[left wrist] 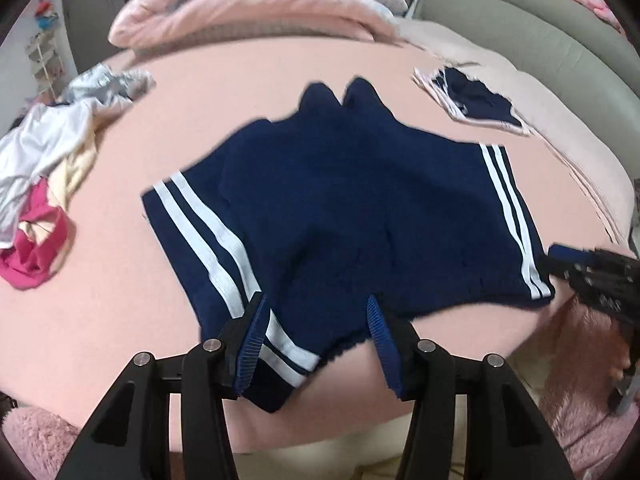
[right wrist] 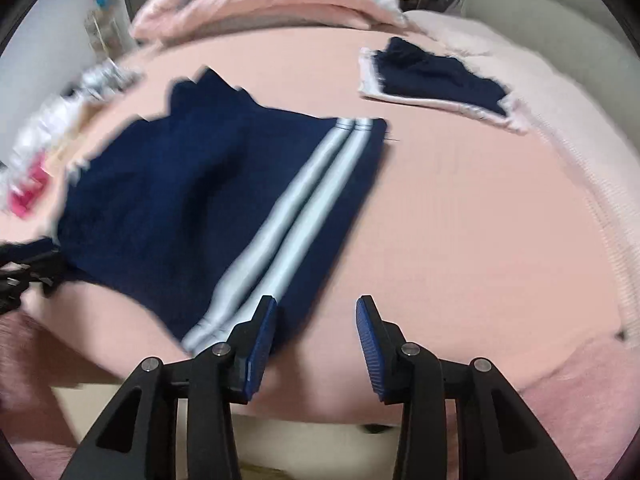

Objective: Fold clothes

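Observation:
Navy shorts (left wrist: 340, 208) with white side stripes lie spread flat on the pink bed; they also show in the right wrist view (right wrist: 192, 208). My left gripper (left wrist: 316, 312) is open, its jaws straddling the shorts' near left corner by the stripes. My right gripper (right wrist: 316, 312) is open and empty, just right of the shorts' near right corner above the sheet. The right gripper shows at the right edge of the left wrist view (left wrist: 592, 276), beside the shorts' right corner.
A folded navy and pink garment (left wrist: 472, 100) lies at the back right, also in the right wrist view (right wrist: 436, 76). A pile of white, yellow and magenta clothes (left wrist: 48, 184) sits at the left. Pink bedding (left wrist: 256, 8) is heaped at the back. The bed's front edge (left wrist: 320, 440) is close.

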### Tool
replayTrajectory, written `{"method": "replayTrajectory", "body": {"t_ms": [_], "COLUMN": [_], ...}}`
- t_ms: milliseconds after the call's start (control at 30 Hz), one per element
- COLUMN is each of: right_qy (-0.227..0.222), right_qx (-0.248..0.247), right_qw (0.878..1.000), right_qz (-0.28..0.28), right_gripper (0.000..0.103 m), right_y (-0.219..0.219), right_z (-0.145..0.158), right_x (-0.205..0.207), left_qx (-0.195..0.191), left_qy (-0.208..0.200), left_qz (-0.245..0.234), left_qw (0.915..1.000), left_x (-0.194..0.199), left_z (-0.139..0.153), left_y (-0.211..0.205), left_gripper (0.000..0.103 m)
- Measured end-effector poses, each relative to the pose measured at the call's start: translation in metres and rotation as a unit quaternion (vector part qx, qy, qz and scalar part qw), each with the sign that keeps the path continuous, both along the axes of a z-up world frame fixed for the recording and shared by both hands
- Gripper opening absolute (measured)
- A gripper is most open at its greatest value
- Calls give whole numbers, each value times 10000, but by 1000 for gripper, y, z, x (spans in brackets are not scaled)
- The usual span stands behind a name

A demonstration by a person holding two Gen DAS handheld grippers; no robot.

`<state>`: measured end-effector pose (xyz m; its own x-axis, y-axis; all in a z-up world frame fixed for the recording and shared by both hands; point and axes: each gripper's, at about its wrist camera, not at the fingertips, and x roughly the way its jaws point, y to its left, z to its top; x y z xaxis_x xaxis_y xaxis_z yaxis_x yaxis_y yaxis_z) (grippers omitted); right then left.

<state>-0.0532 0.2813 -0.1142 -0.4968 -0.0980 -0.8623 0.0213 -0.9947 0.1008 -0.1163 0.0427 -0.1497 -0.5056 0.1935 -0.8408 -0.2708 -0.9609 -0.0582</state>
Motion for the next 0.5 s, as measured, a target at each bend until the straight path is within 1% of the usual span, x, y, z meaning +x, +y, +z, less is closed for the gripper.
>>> {"method": "replayTrajectory", "body": {"t_ms": [33,67,133,167,200,267,300,333,367,400,433,500], "right_qy": [27,10,-47,-77,-106,-164,-214,-227,-217,-247,-281,-303], "right_qx": [-158,-81,138,182,217,286,304,395,468,546,478,-7], "right_qw": [9998,9996,9988,9987,9987,9984,9983,9979,9977,9977,9983,9995], "right_qz": [119,258,460,461,457,448,448,467,446,310,204,18], "right_gripper": [42,42,42,42,42,43,43,44,48,56,57,57], "right_y": [-6,-15,-29,-29,-28,-27,-28,-28,-29,-26,-21,-5], "right_z": [1,0,-6,-8,-9,-12,-14,-14,-14,-14,-13,-11], "right_x": [0,0,3,3,4,4,4,5,6,8,9,12], "left_qx": [-43,24,431,477,260,-205,-5,13,31,48,25,-31], "left_qy": [-6,-112,-211,-238,-301,-664,-684,-689,-694,-699,-725,-721], "left_qz": [76,167,287,340,413,544,624,698,772,846,843,822], "left_qw": [10000,9998,9984,9980,9984,9961,9957,9952,9946,9940,9938,9940], "left_x": [0,-1,-1,0,2,4,6,7,8,8,8,11], "left_z": [-2,-5,-4,-7,-10,-25,-23,-20,-17,-15,-14,-13], "left_y": [-2,-5,-15,-20,-16,-16,-22,-25,-28,-32,-32,-30], "left_gripper": [48,48,48,48,48,49,49,49,49,49,49,49]}}
